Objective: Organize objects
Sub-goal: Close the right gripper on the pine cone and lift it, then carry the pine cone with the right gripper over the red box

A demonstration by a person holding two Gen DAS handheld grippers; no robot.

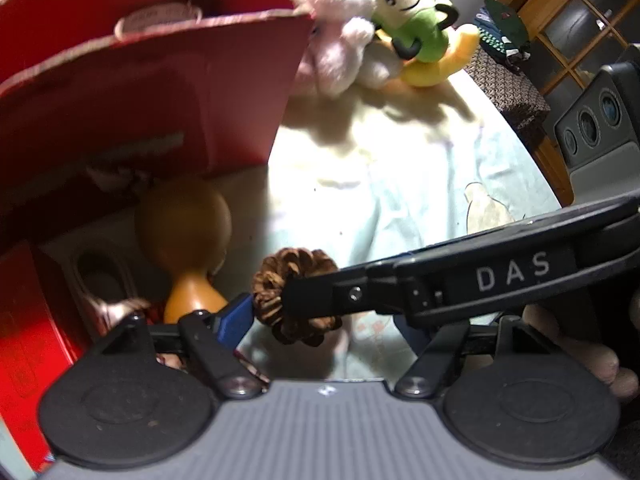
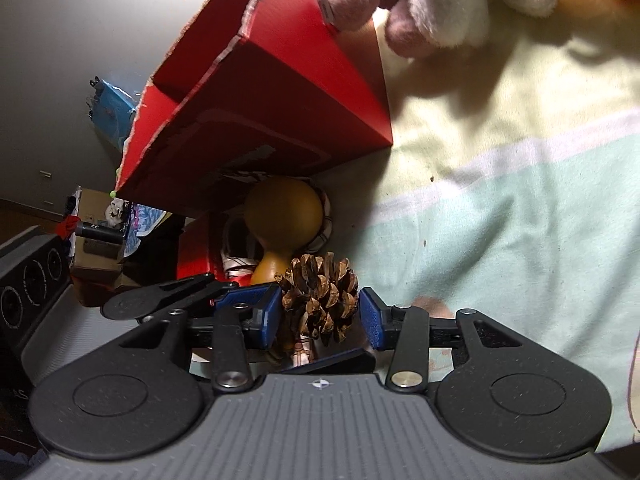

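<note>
cone: brown pine cone [image 2: 320, 300], dry and fully opened up. The woody scales fan out, lighter tan at the tips and darker down in the gaps. Roundish overall, and a bit ragged at the bottom.
where it is: right in front of both cameras, over the near-left part of the sheet [image 2: 500, 220] and just in front of the gourd. I can't tell if it's resting on the cloth or lifted off it.
right gripper [image 2: 320, 316]: jaws about one cone-width apart, with a blue pad [image 2: 266, 320] against the left side of the cone and the other pad at its right edge. Looks like it's got the cone pinched.
left gripper [image 1: 320, 320]: one blue pad [image 1: 236, 320] sits at the cone's left edge. The other finger is hidden behind the right gripper's black arm crossing the left wrist view, so I can't tell how open it is or if it's gripping.
gourd [image 2: 284, 216]: smooth and yellow-brown, with a round bulb and a narrower neck. It's tucked in the shadow at the foot of the box.
box [image 2: 280, 92]: red cardboard with torn pale edges, standing behind the gourd.
plush toys: a pink-and-white one [image 2: 420, 8] leans at the box's far corner, and a green smiley one [image 1: 416, 12] is beside it.
sheet: pale yellow and mint bands, wrinkled.
</note>
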